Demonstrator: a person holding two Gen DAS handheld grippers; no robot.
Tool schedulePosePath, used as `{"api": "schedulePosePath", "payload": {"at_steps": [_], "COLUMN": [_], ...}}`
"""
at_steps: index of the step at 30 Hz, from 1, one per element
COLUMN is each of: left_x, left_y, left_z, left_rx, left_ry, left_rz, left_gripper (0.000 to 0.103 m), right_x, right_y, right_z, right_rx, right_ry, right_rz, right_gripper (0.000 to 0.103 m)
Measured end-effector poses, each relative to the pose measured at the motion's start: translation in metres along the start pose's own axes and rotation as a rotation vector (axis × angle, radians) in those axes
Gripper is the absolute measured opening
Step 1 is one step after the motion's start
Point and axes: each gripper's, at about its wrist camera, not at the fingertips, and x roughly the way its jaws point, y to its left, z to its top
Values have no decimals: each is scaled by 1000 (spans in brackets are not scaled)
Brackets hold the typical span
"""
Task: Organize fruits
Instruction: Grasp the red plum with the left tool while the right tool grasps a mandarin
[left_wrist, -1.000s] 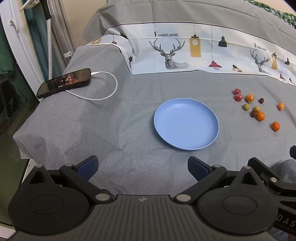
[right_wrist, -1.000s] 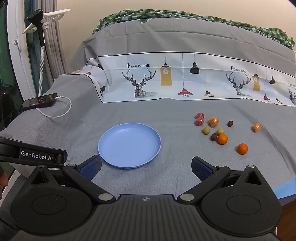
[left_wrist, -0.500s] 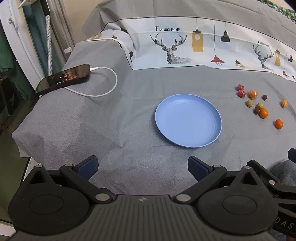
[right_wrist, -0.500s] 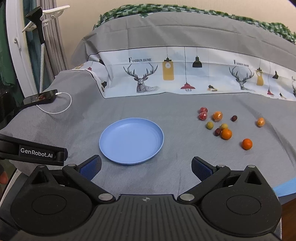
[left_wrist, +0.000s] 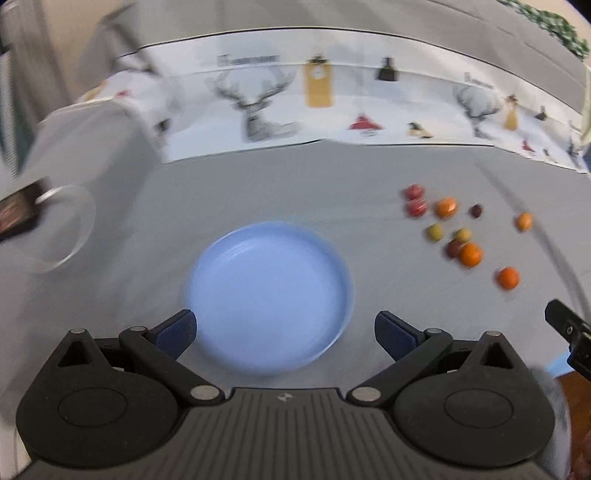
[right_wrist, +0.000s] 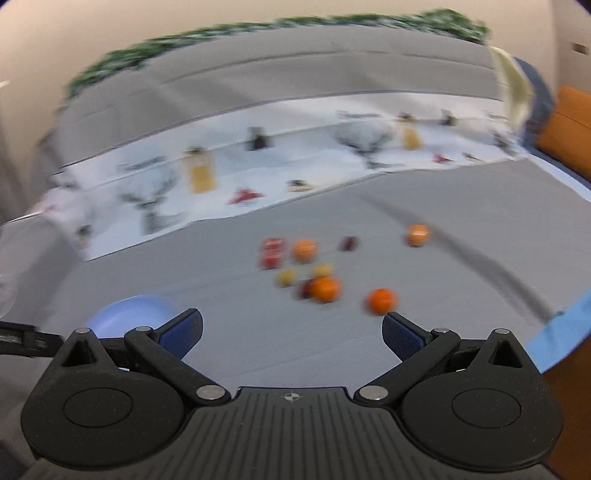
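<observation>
Nothing is sorted yet: the blue plate (left_wrist: 271, 295) sits bare, while the fruits (right_wrist: 325, 289) lie scattered far right (both views blurred). Left gripper (left_wrist: 284, 330) and right gripper (right_wrist: 291, 330) are spread, empty.

A home bedroom: bed (right_wrist: 480, 206) under grey sheet, deer-print bedding (left_wrist: 332, 96), phone (left_wrist: 16, 214) charging at its edge.

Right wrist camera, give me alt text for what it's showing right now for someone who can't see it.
Motion-blurred fisheye view over the open right gripper toward a cluster of small orange, red and yellow fruits scattered on a grey bedsheet. The nearest orange fruit sits just beyond the right fingertip. An empty blue plate peeks in at the lower left, beside the left finger.
</observation>
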Motion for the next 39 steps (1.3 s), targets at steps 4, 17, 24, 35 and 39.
{"api": "schedulePosePath", "payload": {"at_steps": [4, 17, 24, 35, 39], "left_x": [58, 249, 284, 251, 201], "left_y": [-45, -144, -158, -155, -131], "left_z": [35, 122, 136, 133, 125], "left_rx": [69, 51, 98, 190, 172], "left_ry": [0, 171, 215, 94, 57], "left_rz": [-26, -159, -149, -196, -216], "left_gripper": [103, 103, 103, 34, 34], "right_x": [52, 211, 222, 205, 183], "right_y": [-31, -61, -41, -40, -46], "right_z": [16, -7, -20, -16, -5], "right_rx": [70, 352, 264, 228, 243], "right_ry": [65, 248, 215, 94, 18], "right_rz": [-133, -341, -431, -380, -355], "right_gripper": [103, 102, 103, 37, 37]}}
